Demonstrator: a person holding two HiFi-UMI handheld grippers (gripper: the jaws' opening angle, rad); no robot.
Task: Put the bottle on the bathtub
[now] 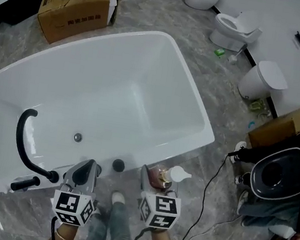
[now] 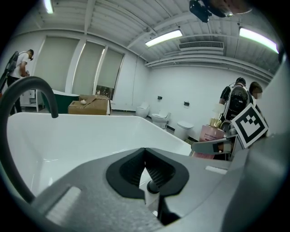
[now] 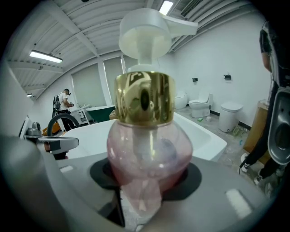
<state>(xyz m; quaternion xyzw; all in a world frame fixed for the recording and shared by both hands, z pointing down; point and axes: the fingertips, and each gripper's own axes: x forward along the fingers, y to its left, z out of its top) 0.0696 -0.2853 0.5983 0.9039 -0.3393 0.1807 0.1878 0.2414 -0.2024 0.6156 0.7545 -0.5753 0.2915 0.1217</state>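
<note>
A round pink pump bottle (image 1: 171, 174) with a gold collar and white pump head (image 3: 149, 34) sits between the jaws of my right gripper (image 1: 157, 180), which is shut on its belly (image 3: 145, 149). It hangs just off the near rim of the white bathtub (image 1: 174, 109), at the near right corner. The left gripper (image 1: 88, 170) hovers over the near rim beside the black faucet (image 1: 24, 137), with its pads (image 2: 156, 172) together and nothing in them. In the left gripper view the bottle (image 2: 210, 133) shows at the right.
A black knob (image 1: 118, 165) sits on the rim between the grippers. A cardboard box (image 1: 78, 2) stands beyond the tub, toilets (image 1: 233, 28) at the back right, and a black machine (image 1: 281, 175) with a cable at the right. My shoe (image 1: 118, 198) is on the marble floor.
</note>
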